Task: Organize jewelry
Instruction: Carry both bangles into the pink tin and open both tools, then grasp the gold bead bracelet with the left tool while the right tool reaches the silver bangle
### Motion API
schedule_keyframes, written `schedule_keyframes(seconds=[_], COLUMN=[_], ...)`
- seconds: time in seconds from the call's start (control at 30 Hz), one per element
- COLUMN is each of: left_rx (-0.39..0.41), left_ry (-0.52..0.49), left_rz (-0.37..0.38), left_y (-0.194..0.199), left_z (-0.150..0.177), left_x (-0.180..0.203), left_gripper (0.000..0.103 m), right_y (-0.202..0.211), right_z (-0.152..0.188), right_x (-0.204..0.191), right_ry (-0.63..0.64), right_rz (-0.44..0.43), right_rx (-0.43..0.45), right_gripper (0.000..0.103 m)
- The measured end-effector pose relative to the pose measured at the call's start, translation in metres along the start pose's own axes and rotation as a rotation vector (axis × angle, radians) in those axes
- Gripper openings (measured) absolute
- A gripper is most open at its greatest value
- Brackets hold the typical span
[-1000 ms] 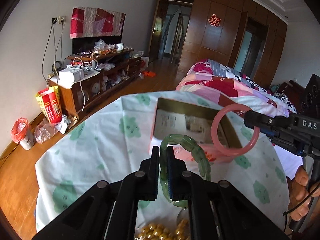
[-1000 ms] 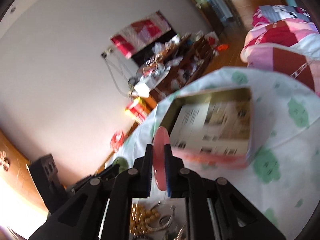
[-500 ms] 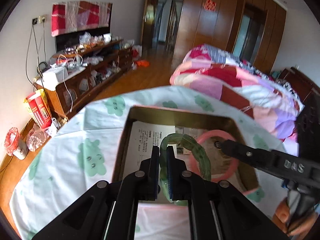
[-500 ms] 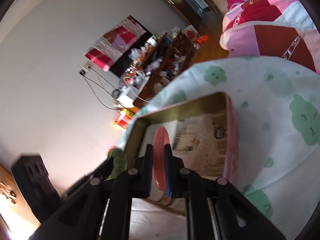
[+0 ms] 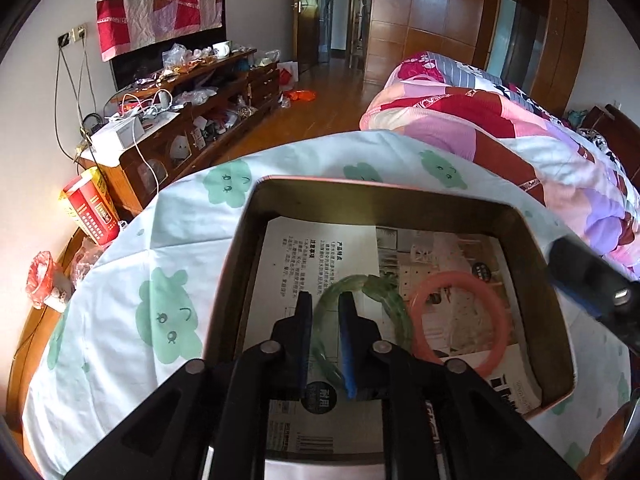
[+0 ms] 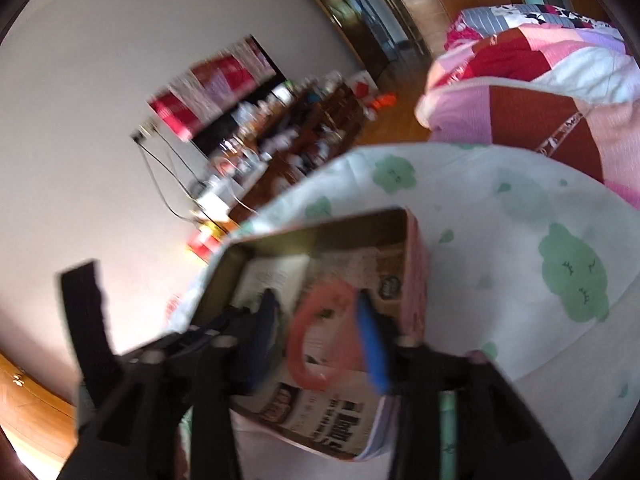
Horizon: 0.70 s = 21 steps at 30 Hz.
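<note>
A pink tin box point(image 5: 404, 200) lined with printed paper stands on the table. A green beaded bracelet point(image 5: 394, 300) lies flat on the paper inside it. My left gripper point(image 5: 325, 312) is open, its pads apart on either side of the bracelet's left arc. A pink bangle point(image 5: 500, 312) lies flat in the box to the right of the green one. In the blurred right wrist view my right gripper point(image 6: 320, 320) is open wide, with the pink bangle point(image 6: 316, 344) between its fingers and free of them. The box also shows there point(image 6: 416, 264).
The table wears a white cloth with green bear prints point(image 5: 168, 320). The right gripper's body point(image 5: 592, 292) reaches over the box's right rim. Beyond are a bed with a patchwork quilt point(image 5: 500, 128) and a cluttered wooden TV cabinet point(image 5: 192, 112).
Both grippers came down into the box and opened. The green bracelet and the pink bangle, held upright before, now lie flat on the paper.
</note>
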<state>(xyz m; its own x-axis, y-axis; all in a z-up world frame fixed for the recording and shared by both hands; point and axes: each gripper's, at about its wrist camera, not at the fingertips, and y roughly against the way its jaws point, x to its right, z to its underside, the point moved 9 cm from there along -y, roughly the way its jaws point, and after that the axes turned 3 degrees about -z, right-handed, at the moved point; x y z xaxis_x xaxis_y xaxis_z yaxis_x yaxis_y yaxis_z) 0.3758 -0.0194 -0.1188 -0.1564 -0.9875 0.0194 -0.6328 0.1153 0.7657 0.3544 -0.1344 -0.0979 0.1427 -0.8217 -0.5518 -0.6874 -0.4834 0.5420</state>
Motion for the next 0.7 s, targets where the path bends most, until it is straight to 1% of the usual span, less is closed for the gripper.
schedule_keyframes(seconds=[0.03,0.1,0.17,0.23,0.27,0.3,0.37,0.43,0.53,0.7], left_rx=[0.009,0.033,0.061,0.086,0.100,0.115,0.163,0.188,0.194,0.194], left_ry=[-0.002,-0.010,-0.004,0.014,0.024,0.034,0.062,0.073,0.096,0.121], left_rz=[-0.008,-0.007,-0.006,-0.009,-0.007,-0.006,-0.003,-0.007,-0.019,0.002], left_y=[0.004,0.015,0.029,0.044,0.052,0.059,0.077,0.090,0.101,0.112], left_z=[-0.002,-0.005,-0.007,-0.006,-0.004,-0.002,0.007,0.016,0.029,0.052], left_x=[-0.001,-0.002,-0.006,-0.013,-0.017,-0.020,-0.030,-0.037,-0.047,-0.051], left_gripper=[0.015,0.015,0.017,0.026,0.039,0.054,0.063,0.064,0.064,0.064], right_y=[0.008,0.022,0.032,0.037,0.039,0.042,0.049,0.062,0.075,0.087], right_z=[-0.003,-0.009,-0.014,-0.014,-0.012,-0.009,-0.004,0.006,0.018,0.041], right_x=[-0.001,-0.003,-0.002,0.001,0.002,0.004,0.004,0.004,0.003,0.002], right_ry=[0.002,0.034,0.044,0.050,0.050,0.042,0.026,0.033,0.055,0.072], right_rz=[0.003,0.030,0.065,0.099,0.114,0.128,0.129,0.142,0.177,0.192], right_rx=[0.031,0.101,0.147,0.162,0.158,0.152,0.151,0.155,0.158,0.123], right_gripper=[0.065,0.065,0.065,0.065,0.065,0.065,0.065,0.065,0.065,0.065])
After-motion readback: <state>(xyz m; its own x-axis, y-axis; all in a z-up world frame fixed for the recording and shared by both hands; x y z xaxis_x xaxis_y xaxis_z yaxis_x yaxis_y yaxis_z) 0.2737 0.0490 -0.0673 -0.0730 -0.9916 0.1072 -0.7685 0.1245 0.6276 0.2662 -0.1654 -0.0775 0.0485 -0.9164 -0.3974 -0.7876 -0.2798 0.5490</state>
